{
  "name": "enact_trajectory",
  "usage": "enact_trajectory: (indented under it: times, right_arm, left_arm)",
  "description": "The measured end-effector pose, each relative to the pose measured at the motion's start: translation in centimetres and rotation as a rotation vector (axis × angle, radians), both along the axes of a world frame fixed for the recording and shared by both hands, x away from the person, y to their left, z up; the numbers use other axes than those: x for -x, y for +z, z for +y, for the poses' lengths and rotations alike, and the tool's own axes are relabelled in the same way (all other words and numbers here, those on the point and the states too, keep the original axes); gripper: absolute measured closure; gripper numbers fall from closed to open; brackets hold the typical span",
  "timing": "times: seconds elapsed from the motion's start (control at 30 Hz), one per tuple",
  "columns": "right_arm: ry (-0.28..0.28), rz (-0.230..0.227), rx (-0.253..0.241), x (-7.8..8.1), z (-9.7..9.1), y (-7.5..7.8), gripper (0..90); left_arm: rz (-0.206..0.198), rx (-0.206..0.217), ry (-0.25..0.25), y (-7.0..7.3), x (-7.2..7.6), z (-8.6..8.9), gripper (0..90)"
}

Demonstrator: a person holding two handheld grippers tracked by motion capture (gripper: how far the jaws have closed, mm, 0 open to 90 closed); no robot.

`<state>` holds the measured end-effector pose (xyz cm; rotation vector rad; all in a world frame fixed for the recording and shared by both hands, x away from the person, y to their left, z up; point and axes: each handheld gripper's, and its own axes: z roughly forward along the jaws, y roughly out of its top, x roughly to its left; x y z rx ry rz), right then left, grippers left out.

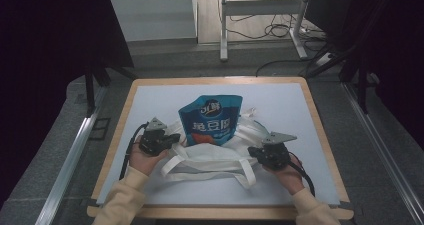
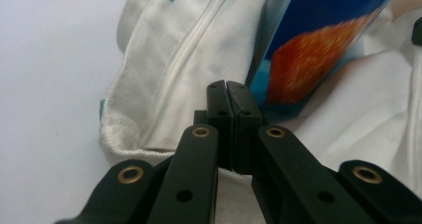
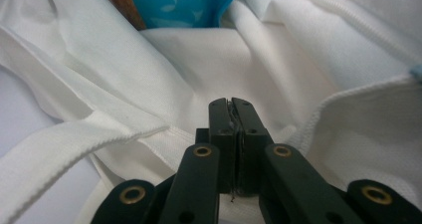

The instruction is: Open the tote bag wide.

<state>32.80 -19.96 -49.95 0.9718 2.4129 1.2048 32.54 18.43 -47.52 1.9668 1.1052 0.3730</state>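
Your left claw (image 1: 172,138) sits clamped tight on the left edge of the white cloth tote bag (image 1: 212,160), jaws pressed together. Your right claw (image 1: 254,152) is closed too, at the bag's right edge, and a thin fold of fabric appears to be pinched between its jaws. The bag lies on the white bench (image 1: 150,100), near the middle and toward you. The glossy blue snack pouch (image 1: 210,120) with the orange picture stands half inside the bag's mouth, its top leaning toward the far side.
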Motion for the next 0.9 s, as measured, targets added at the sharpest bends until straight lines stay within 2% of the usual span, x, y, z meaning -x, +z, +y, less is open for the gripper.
enact_trajectory:
  times: [0.1,0.23,0.43,0.63,0.67,0.73,0.9]
  right_arm:
    - [0.001,-0.005,-0.012,0.1,0.1,0.3,87.2]
    - [0.014,-0.012,-0.015,0.5,0.5,0.7,87.2]
    - [0.034,0.012,0.011,0.9,0.5,-0.1,87.5]
    - [0.055,0.036,0.053,1.8,0.3,-1.4,88.2]
    - [0.057,0.038,0.059,1.9,0.3,-1.6,88.3]
    - [0.057,0.040,0.067,2.1,0.3,-1.9,88.4]
    - [0.055,0.033,0.059,2.1,0.4,-1.8,88.3]
  left_arm:
    - [-0.020,0.011,-0.003,0.8,-0.2,-0.2,88.9]
    - [-0.020,-0.008,-0.001,1.2,-1.4,-0.9,89.1]
    - [0.026,-0.008,0.035,-0.1,-3.4,-1.3,89.3]
    - [0.043,0.002,0.090,-0.9,-4.7,-0.7,89.5]
    - [0.046,-0.004,0.098,-1.0,-4.8,-0.7,89.5]
    - [0.050,0.014,0.097,-1.2,-4.9,-0.5,89.5]
    - [0.034,0.026,0.092,-0.8,-4.5,-0.4,89.5]
